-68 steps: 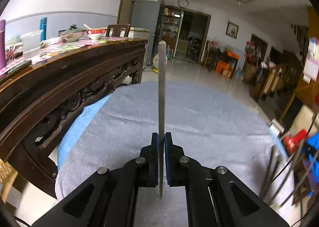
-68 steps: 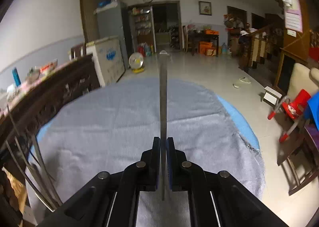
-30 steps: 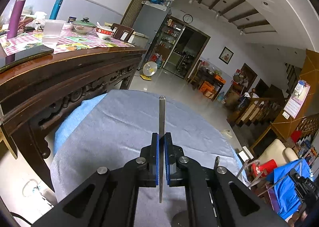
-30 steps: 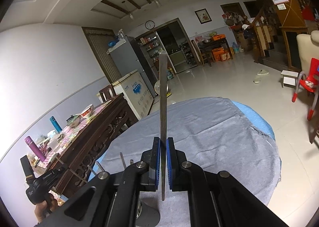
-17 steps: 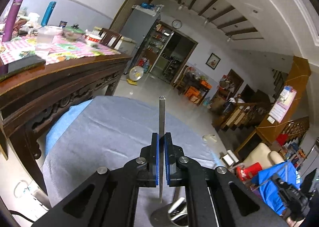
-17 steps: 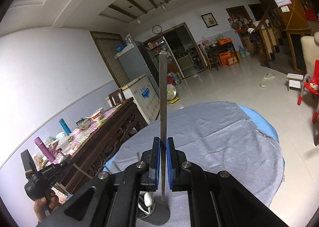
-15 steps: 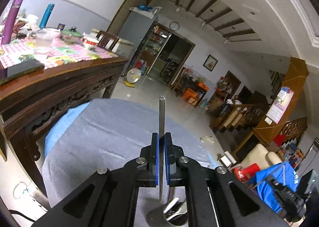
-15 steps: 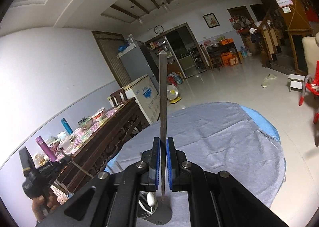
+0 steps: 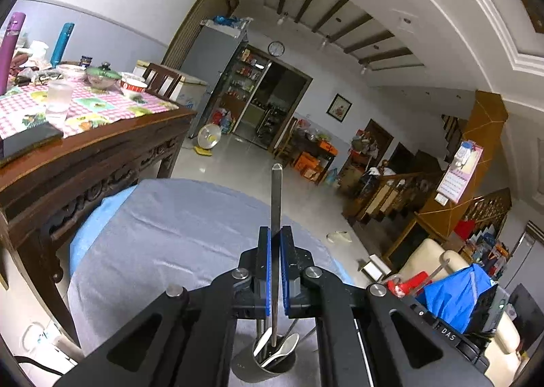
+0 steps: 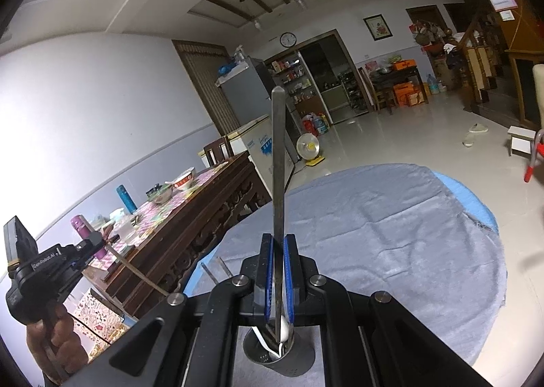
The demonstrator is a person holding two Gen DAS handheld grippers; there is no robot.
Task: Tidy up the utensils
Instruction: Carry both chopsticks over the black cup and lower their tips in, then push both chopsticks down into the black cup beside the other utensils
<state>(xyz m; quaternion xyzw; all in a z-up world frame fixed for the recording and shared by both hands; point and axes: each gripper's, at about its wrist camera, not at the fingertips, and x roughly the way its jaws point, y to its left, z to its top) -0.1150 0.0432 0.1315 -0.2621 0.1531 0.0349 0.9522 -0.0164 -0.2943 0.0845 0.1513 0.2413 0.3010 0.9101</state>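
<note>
Both views now show the grey metal utensil cup (image 9: 263,365) below the grippers; a second ago it was barely visible. Left gripper (image 9: 274,271) clamped shut on a slim flat steel utensil handle (image 9: 276,193), long axis upright, lower end just over the cup mouth. Right gripper (image 10: 278,280) likewise shut on a second flat steel handle (image 10: 278,156), tip at the rim. Cup stands on the grey cloth-covered round table (image 10: 391,234), white spoons (image 9: 277,349) inside. Left looks nearer to dropping in.

You've a wooden sideboard (image 9: 102,145) left, a clock (image 9: 276,48) over the doorway, a fan (image 9: 208,139) on the floor.
</note>
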